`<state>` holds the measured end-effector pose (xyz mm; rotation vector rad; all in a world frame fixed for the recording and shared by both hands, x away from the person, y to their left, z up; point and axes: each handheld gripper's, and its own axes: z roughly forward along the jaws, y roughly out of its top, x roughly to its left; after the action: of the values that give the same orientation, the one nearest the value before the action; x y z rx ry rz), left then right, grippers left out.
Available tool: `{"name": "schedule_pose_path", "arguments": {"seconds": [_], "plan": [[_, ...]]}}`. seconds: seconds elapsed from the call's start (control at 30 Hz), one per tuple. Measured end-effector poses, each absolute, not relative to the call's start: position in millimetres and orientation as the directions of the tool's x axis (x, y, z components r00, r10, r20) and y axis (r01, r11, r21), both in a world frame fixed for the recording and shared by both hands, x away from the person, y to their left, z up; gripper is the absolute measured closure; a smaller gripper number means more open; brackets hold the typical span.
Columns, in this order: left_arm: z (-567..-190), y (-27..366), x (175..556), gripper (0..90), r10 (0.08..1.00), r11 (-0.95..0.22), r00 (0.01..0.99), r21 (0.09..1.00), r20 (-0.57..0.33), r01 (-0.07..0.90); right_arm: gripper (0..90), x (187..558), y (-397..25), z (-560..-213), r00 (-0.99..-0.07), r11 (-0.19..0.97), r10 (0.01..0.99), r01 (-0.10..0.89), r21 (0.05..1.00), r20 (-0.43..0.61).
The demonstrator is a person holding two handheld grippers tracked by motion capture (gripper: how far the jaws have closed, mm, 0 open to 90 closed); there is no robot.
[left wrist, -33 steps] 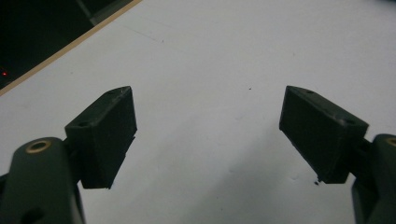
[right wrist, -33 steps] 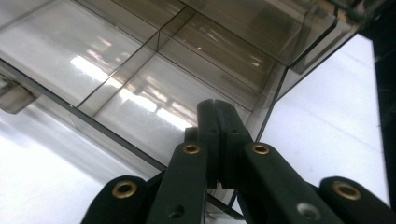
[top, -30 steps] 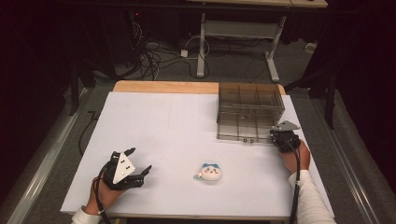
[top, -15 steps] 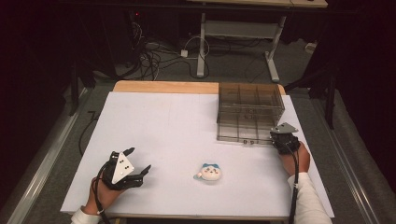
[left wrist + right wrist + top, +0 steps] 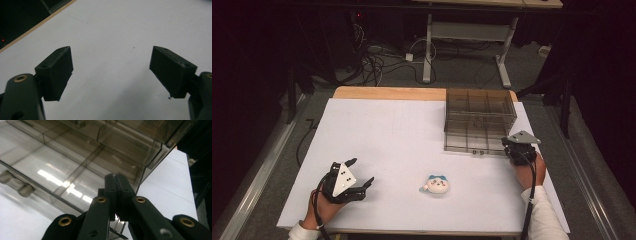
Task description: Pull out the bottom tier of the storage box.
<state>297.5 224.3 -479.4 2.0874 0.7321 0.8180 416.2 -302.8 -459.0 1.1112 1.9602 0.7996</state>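
Note:
A small round toy (image 5: 436, 184), white with blue ears, lies on the white table (image 5: 392, 125) near its front middle. My left gripper (image 5: 362, 171) rests at the front left, open, jaws pointing right toward the toy. In the left gripper view the gripper (image 5: 112, 67) has bare tabletop between its fingers. A smoky clear drawer box (image 5: 479, 120) stands at the back right. My right gripper (image 5: 511, 149) sits at the box's front right corner, shut. In the right gripper view the gripper (image 5: 115, 177) has its jaws pressed together right in front of the box (image 5: 75, 157), with nothing visible between them.
Small metal knobs (image 5: 23, 188) stick out of the box's front. A wooden strip (image 5: 387, 93) edges the far side of the table. Cables and a desk frame lie on the floor beyond. A wide stretch of bare white surface separates the two grippers.

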Motion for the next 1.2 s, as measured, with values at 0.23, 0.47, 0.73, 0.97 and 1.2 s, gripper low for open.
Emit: {"name": "schedule_pose_path", "arguments": {"seconds": [0.23,0.47,0.73,0.97,1.2], "plan": [[-477.9,224.6,296.7,18.1,0.718,-0.54,0.624,0.813,0.308,0.22,88.5,403.3,-296.1,-447.0,-0.388,0.42,0.881,0.381,0.824,-0.269],[-477.0,224.1,295.7,18.1,0.717,-0.542,0.623,0.812,0.314,0.215,86.0,389.1,-284.7,-438.0,-0.436,0.436,0.857,0.33,0.837,-0.275],[-476.8,224.4,295.6,18.1,0.716,-0.543,0.623,0.812,0.315,0.213,84.4,371.0,-268.9,-431.1,-0.495,0.453,0.823,0.276,0.847,-0.279],[-476.8,224.3,295.4,18.1,0.716,-0.544,0.623,0.811,0.315,0.214,82.4,354.5,-254.6,-427.1,-0.551,0.462,0.788,0.234,0.855,-0.275],[-476.5,224.3,295.3,18.1,0.715,-0.543,0.625,0.812,0.313,0.214,79.1,339.4,-244.3,-428.9,-0.601,0.468,0.756,0.219,0.856,-0.26]]}}
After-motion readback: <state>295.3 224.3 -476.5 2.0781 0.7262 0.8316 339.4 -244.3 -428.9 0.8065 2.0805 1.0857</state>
